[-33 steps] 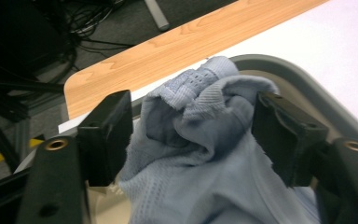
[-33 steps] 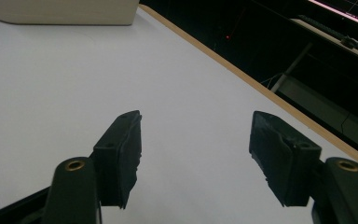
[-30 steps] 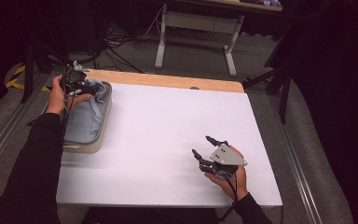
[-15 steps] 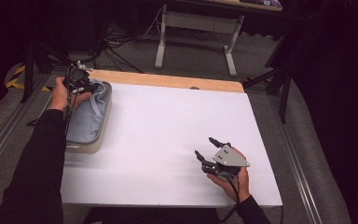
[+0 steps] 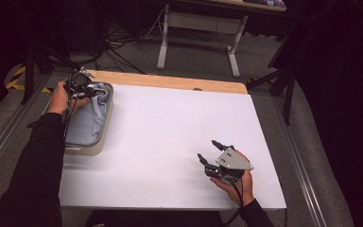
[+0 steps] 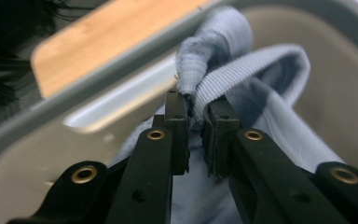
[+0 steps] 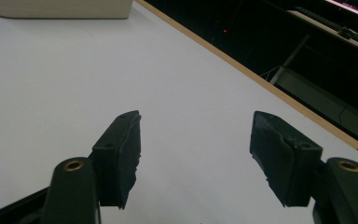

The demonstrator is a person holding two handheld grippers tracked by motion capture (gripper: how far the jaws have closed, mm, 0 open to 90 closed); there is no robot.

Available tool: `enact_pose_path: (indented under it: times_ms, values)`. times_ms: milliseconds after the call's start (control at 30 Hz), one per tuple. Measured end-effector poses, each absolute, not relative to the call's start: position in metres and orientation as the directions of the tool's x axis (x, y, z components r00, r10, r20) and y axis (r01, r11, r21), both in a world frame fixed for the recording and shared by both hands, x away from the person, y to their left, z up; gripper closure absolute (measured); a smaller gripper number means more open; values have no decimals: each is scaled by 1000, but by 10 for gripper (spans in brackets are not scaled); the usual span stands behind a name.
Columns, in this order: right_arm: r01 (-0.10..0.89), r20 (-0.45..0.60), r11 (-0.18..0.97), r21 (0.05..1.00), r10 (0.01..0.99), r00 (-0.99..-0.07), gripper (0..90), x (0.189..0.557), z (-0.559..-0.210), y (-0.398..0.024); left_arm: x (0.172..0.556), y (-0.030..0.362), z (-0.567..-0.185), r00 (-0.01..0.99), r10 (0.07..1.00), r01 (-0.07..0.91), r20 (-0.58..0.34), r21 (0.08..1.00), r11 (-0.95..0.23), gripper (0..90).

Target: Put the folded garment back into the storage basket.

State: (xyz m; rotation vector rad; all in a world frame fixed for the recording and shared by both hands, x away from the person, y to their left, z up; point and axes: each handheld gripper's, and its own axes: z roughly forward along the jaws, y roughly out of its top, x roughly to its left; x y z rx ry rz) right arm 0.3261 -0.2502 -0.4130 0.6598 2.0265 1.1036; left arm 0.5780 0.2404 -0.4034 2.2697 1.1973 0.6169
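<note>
At the far left of the white table [image 5: 170,142], a light blue ribbed cloth garment [image 6: 242,79] lies bunched inside a beige plastic tub [image 5: 105,124] with rounded corners. The left gripper [image 6: 196,116] reaches into the tub's far end; its jaws have just been closing and now pinch a raised fold of the cloth. The tub's wall stands close behind the fold. The right gripper [image 5: 215,153] rests at the near right on bare tabletop, jaws spread with nothing between them, well apart from the tub.

The high view looks down on the table [image 5: 170,123]; both gripper views sit close above it.
</note>
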Motion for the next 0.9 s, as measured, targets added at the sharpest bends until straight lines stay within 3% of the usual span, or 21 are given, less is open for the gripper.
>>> enact_pose_path:
  times_ms: [133,433,633,700,833,900]
  values:
    - [93,-353,508,857,708,-612,338,326,-414,-249,578,237,-410,519,837,636,176,575,-515,823]
    - [84,-356,509,857,701,-618,336,325,-413,-248,563,246,-392,447,882,579,152,702,-415,687]
    - [74,-355,507,859,693,-627,334,325,-411,-247,545,251,-381,455,872,543,180,720,-432,619]
    - [72,-356,507,859,691,-629,334,325,-410,-248,538,249,-381,476,859,545,189,703,-457,654]
    - [65,-359,509,858,686,-633,334,325,-410,-246,529,241,-386,544,815,547,198,653,-524,849]
    - [60,-363,514,856,680,-637,334,324,-409,-245,528,237,-390,568,800,555,196,627,-547,879]
